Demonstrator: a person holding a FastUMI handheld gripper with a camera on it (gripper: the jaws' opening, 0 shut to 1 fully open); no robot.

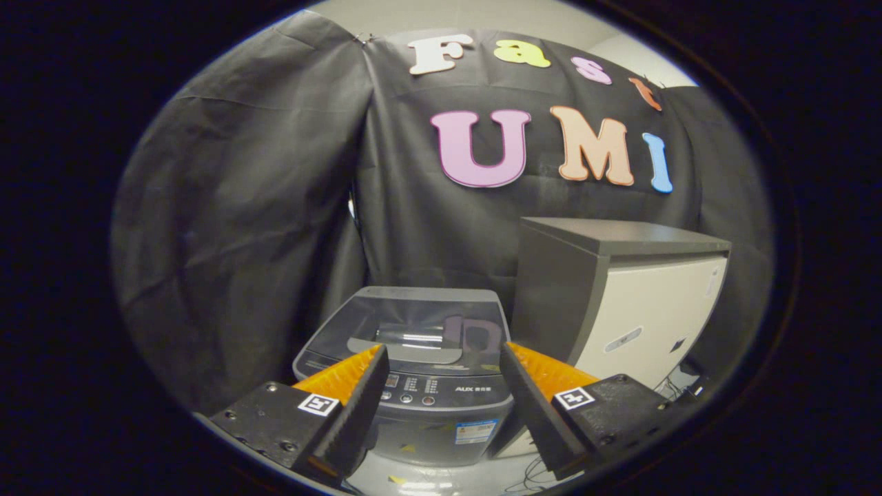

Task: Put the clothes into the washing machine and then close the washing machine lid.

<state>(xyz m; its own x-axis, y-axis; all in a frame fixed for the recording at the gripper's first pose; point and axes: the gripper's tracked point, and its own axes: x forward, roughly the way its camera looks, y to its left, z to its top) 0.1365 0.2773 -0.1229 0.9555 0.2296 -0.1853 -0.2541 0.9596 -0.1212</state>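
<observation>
Cabinet: we see a grey-and-white boxy cabinet just right of the washer.
Washer: grey top-loading washing machine ahead between our fingers, its smoked glass lid down; stiff, likely light, best lifted at its front edge.
Claw: claw wide open, holding nothing.

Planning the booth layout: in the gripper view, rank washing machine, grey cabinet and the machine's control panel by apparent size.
1. Grey cabinet
2. Washing machine, though the open gripper hides part of it
3. Control panel, clearly smallest

Free air above shut washing machine lid; cabinet close beside.
</observation>
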